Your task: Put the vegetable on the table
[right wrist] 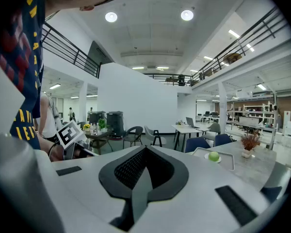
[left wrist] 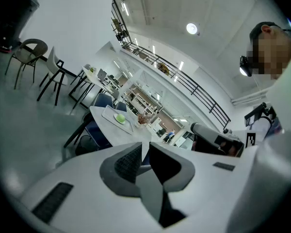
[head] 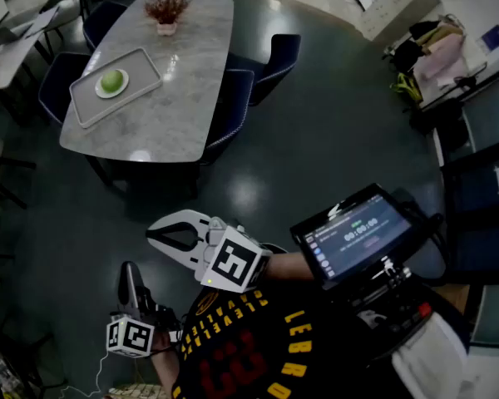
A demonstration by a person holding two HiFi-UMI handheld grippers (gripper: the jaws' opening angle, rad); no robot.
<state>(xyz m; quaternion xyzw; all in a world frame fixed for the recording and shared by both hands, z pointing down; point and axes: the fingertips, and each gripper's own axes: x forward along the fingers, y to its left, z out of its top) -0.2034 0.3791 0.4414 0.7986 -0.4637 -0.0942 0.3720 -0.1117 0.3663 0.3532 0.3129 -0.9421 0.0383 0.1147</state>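
A round green vegetable [head: 111, 81] lies on a small plate in a grey tray [head: 143, 76] on the marble table [head: 183, 98], far ahead across the floor. It shows small in the left gripper view [left wrist: 120, 117] and the right gripper view [right wrist: 213, 156]. My right gripper [head: 150, 235], white with a marker cube, is held close to my body, its jaws together and empty [right wrist: 145, 149]. My left gripper [head: 130, 269] hangs lower at the left. Its jaws [left wrist: 145, 145] stand a narrow gap apart with nothing between them.
A vase of dried flowers [head: 166, 11] stands at the table's far end. Blue chairs [head: 237, 98] ring the table. A tablet [head: 358, 231] is mounted at my chest. More tables and chairs [left wrist: 48, 74] stand to the left, and clutter [head: 437, 52] lies at the right.
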